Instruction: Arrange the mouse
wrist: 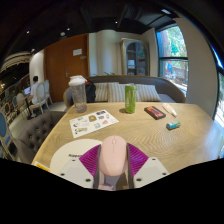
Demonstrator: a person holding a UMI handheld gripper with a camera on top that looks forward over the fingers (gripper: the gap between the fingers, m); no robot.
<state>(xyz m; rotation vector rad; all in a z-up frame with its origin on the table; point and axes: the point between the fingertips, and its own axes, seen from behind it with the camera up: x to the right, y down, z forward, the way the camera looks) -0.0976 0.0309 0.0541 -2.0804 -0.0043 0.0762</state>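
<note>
A pale pink computer mouse [112,158] sits between my two fingers, with the magenta pads [90,158] pressing its left and right sides. My gripper [112,165] is shut on the mouse and holds it above the near part of the round wooden table [150,135]. The mouse points away from me toward the table's middle. Its underside is hidden.
On the table stand a clear pitcher [78,93] at the far left, a green can [130,98] at the back middle, a printed sheet [93,122], a dark red box [155,112] and a small teal object [173,125]. A sofa [125,92] lies beyond.
</note>
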